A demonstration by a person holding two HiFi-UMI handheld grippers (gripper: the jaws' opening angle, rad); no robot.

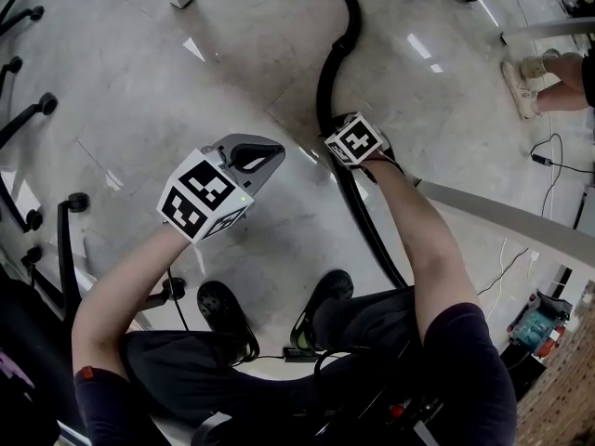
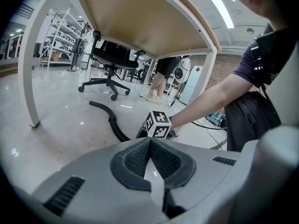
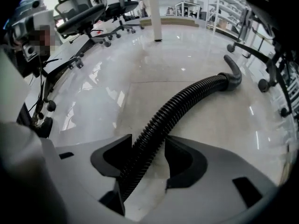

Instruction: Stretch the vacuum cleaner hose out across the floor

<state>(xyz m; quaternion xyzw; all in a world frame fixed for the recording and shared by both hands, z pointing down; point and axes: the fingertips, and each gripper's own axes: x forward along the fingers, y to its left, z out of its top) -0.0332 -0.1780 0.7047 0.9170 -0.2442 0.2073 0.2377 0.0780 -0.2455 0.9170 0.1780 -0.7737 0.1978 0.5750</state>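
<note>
While the left tool (image 1: pixel 253 156) is held above the glossy pale floor (image 1: pixel 139 91) with its jaws pressed fully together and nothing between them, the right tool (image 3: pixel 148 143) points steeply down over the vacuum cleaner hose (image 3: pixel 187 101).

Right gripper view: the jaws stand apart, with the black ribbed hose running lengthwise between them. The hose lies against the pad at the picture's left, and a strip of floor shows between it and the other pad, so it is not clamped. From the jaws the hose runs away across the floor to a smooth curved end piece (image 3: pixel 233 73), which rests on the floor near the wheeled bases of chairs.

Head view: the hose lies on the floor in a long gentle curve. It runs from the top edge of the frame, under the right tool, and on towards the person's right leg. The person's two dark shoes (image 1: pixel 223 316) stand between the arms.

Left gripper view: beyond the closed jaws, the right tool sits low at the hose. A white-legged table (image 2: pixel 140 27) spans the top of the view, and a black office chair (image 2: pixel 108 59) stands farther off.
</note>
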